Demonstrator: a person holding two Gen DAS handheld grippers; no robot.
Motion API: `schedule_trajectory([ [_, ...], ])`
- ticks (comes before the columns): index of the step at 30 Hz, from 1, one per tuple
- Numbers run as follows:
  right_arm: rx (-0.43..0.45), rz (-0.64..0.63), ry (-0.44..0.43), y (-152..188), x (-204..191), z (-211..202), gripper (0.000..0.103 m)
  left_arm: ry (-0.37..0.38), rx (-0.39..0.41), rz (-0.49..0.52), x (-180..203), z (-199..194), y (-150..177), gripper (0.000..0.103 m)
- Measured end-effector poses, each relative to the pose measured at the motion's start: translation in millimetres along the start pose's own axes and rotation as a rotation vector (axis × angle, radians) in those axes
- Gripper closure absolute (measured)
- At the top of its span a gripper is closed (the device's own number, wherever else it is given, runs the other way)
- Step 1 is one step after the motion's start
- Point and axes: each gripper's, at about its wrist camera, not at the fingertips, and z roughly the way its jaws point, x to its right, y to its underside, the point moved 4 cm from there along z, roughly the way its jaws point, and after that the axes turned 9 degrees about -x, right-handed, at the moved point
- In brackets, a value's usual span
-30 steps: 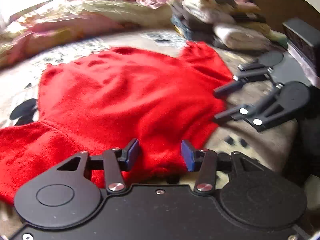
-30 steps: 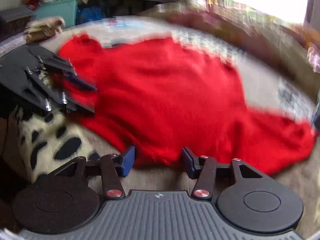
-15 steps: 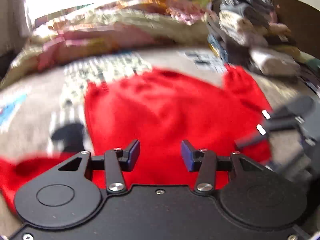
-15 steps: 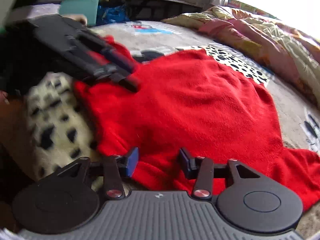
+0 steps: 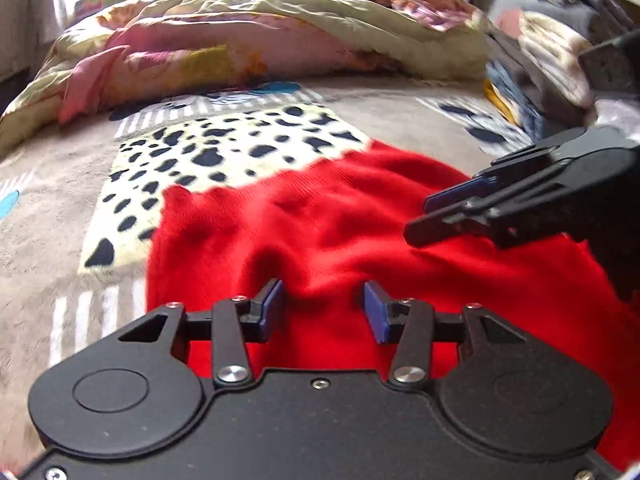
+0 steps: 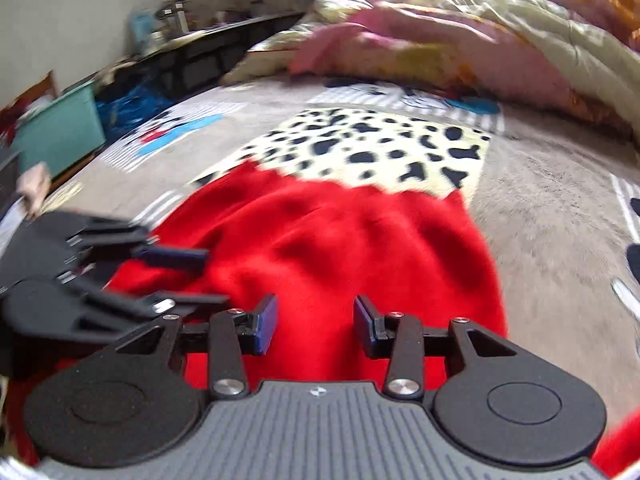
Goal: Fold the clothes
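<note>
hovering spread over red sweater (image 5: 360,232): left tool (image 5: 324,312), right tool (image 6: 315,322) (soft, limp knit); best pinched at near hem.

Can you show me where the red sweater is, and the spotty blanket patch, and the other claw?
red sweater (image 5: 320,232): left wrist view, middle of its rumpled body.
spotty blanket patch (image 6: 380,152): right wrist view, centre of the black-spotted cream panel.
right claw (image 5: 436,216): left wrist view, between its fingertips.

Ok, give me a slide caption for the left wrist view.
Open left gripper over a red garment on a spotted bedspread, right gripper alongside.
</note>
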Motion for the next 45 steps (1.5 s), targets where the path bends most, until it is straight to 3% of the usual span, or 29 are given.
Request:
schedule_trajectory([
  [4, 0.008, 0.080, -0.018, -18, 37, 19, 0.061, -0.089, -0.008, -0.060, -20, 11, -14, 0.060],
  [6, 0.023, 0.135, -0.031, -21, 58, 23, 0.060, -0.125, -0.009, -0.103, -32, 15, -18, 0.055],
  [8, 0.062, 0.228, -0.099, -21, 84, 25, 0.062, -0.135, -0.011, -0.132, -42, 18, -20, 0.054],
  [9, 0.065, 0.264, -0.099, -18, 95, 27, 0.068, -0.155, -0.015, -0.129, -45, 19, -20, 0.052],
  [10, 0.067, 0.289, -0.093, -16, 104, 29, 0.087, -0.165, -0.014, -0.136, -48, 19, -21, 0.052],
  [11, 0.076, 0.303, -0.086, -15, 107, 28, 0.092, -0.159, 0.007, -0.161, -50, 15, -22, 0.053],
  [13, 0.112, 0.357, -0.107, -12, 114, 23, 0.091, -0.188, 0.098, -0.162, -49, 4, -25, 0.055],
  [15, 0.121, 0.341, -0.078, -11, 111, 19, 0.091, -0.189, 0.127, -0.106, -41, -1, -25, 0.055],
  [17, 0.130, 0.270, -0.015, -10, 97, 12, 0.087, -0.186, 0.048, -0.082, -39, 9, -19, 0.055],
  [20, 0.171, 0.128, 0.028, -11, 69, -6, 0.084, -0.235, 0.019, -0.021, -36, 11, -15, 0.057],
  [23, 0.070, -0.023, 0.059, -9, 39, 5, 0.085, -0.240, 0.132, -0.058, -41, -5, -24, 0.063],
  [25, 0.021, -0.063, 0.099, -4, 35, 19, 0.083, -0.243, 0.133, -0.061, -44, -3, -26, 0.068],
  [31, 0.041, 0.052, 0.130, 0, 64, 10, 0.082, -0.264, 0.022, -0.029, -51, 22, -24, 0.071],
  [35, 0.129, 0.117, 0.089, 7, 70, -24, 0.082, -0.331, 0.079, -0.040, -57, -5, -27, 0.071],
  [39, 0.255, 0.217, 0.049, 42, 75, -89, 0.077, -0.313, 0.116, -0.029, -46, -31, -23, 0.068],
  [41, 0.311, 0.316, 0.045, 78, 85, -122, 0.067, -0.293, 0.143, -0.002, -34, -44, -20, 0.050],
  [45, 0.377, 0.540, 0.059, 163, 103, -168, 0.061, -0.199, 0.157, -0.005, -8, -60, -11, 0.050],
])
